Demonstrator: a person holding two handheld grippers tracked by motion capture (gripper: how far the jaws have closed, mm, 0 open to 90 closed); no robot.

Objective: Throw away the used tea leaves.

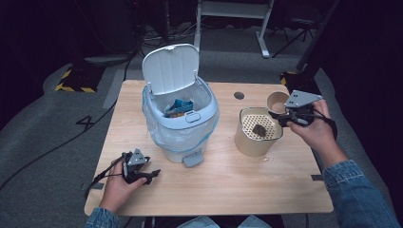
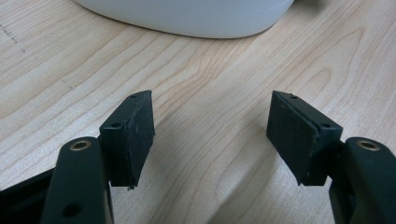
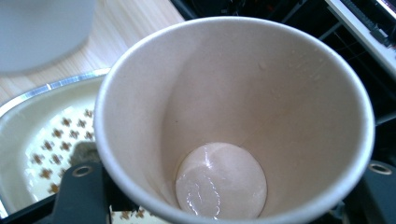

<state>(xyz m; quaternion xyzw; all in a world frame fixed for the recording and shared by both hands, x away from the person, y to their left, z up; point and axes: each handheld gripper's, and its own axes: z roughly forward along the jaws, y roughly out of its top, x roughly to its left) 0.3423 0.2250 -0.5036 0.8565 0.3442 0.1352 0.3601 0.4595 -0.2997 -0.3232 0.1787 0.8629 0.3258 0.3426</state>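
While our right gripper has its fingers spread wide around the paper cup, clamped on its wall and holding it just right of the strainer container, we judge the step to be carrying the emptied cup to the open bin at centre. Next we must swing left over the strainer and release above the liner. Our left gripper rests near-left on the worktop, fingers wide apart and empty. The dark lump in the strainer is hard to identify, and the bin's contents are partly hidden.
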